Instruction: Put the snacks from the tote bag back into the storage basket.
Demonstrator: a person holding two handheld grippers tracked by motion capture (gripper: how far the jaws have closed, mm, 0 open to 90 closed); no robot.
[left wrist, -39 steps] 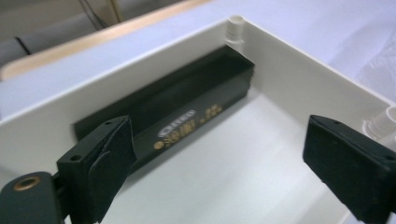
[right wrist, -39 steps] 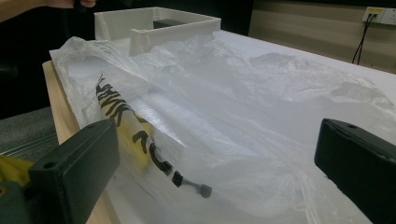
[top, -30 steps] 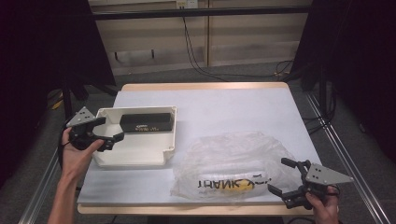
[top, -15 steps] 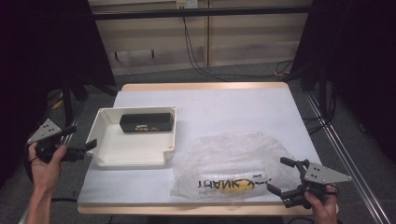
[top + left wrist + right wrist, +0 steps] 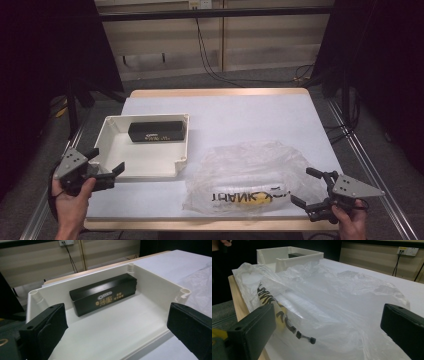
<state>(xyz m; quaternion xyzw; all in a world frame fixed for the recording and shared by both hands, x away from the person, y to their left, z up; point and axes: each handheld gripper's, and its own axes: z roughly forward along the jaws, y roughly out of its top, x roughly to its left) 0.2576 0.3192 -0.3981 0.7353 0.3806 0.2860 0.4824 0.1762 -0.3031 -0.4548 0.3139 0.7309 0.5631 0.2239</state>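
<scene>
We see a white tray (image 5: 145, 160) of smooth, hard plastic with a soft satin sheen along its walls. At its twelve o'clock side lies a black box (image 5: 103, 293), its top glossy enough to catch the light, its print metallic-looking. At the tray's four o'clock lies a bag (image 5: 250, 175) of thin, clear, crinkled plastic film, shiny where it folds. The desk (image 5: 240, 107) looks matt and smooth on top, with a pale wooden edge. The left gripper (image 5: 106, 165) and right gripper (image 5: 310, 187) have matt black fingers (image 5: 47, 327) that look like moulded plastic.
</scene>
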